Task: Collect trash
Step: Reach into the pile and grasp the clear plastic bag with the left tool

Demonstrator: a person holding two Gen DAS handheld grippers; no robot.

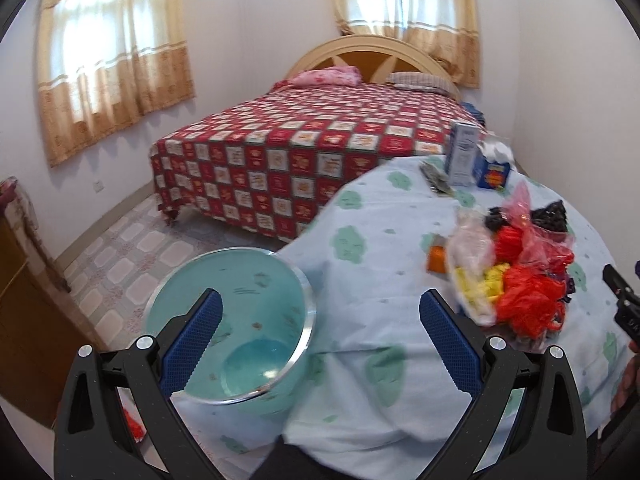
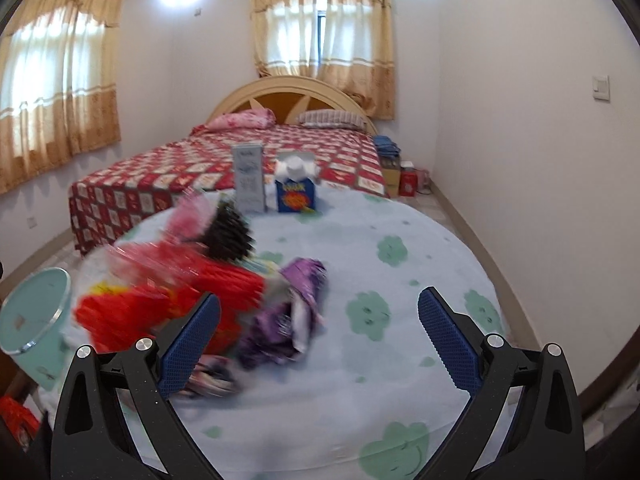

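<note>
A pile of plastic bag and wrapper trash (image 1: 520,268), red, yellow, pink, black and clear, lies on the round table with the pale blue flowered cloth (image 1: 380,240). In the right wrist view the same pile (image 2: 192,280) is blurred, with a purple wrapper (image 2: 288,312) at its right. A teal trash bin (image 1: 240,328) stands at the table's left edge, open and looking empty; it also shows in the right wrist view (image 2: 32,320). My left gripper (image 1: 320,336) is open and empty above the bin's rim and the cloth. My right gripper (image 2: 320,336) is open and empty, close to the pile.
A tall white box (image 1: 462,156), a blue tissue box (image 1: 494,168) and a dark flat object (image 1: 436,178) stand at the table's far side. A bed with a red checked cover (image 1: 304,148) lies beyond. A wooden cabinet (image 1: 28,300) is at the left.
</note>
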